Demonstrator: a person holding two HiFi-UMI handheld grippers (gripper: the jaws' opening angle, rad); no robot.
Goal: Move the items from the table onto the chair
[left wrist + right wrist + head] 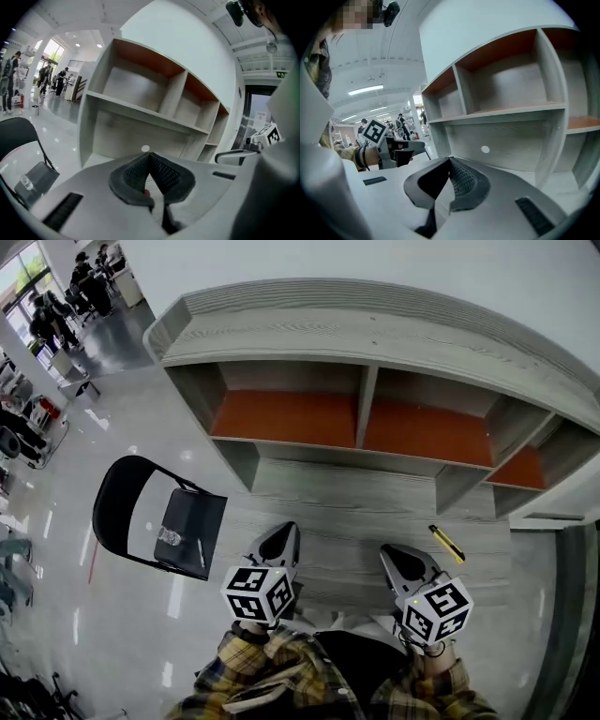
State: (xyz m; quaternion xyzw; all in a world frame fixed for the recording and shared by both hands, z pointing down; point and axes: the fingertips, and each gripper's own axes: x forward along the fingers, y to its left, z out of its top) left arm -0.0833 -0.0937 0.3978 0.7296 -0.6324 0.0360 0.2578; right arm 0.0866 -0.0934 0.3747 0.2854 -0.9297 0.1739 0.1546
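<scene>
A yellow utility knife (446, 544) lies on the grey wooden table (356, 502), to the right of my right gripper (394, 553). A black folding chair (120, 493) stands left of the table; on its seat lie a small clear packet (169, 537) and a thin pen-like item (200, 554). My left gripper (284, 532) hovers over the table's front left part, jaws shut with nothing held. In the left gripper view the shut jaws (149, 155) point at the shelves, with the chair (21, 133) at the left. The right gripper's jaws (450, 160) are shut and empty too.
A shelf unit with orange-backed compartments (375, 418) rises along the back of the table. Glossy floor (103, 427) surrounds the chair. Several people (70, 292) stand far off at the upper left. A plaid sleeve (253, 662) shows at the bottom.
</scene>
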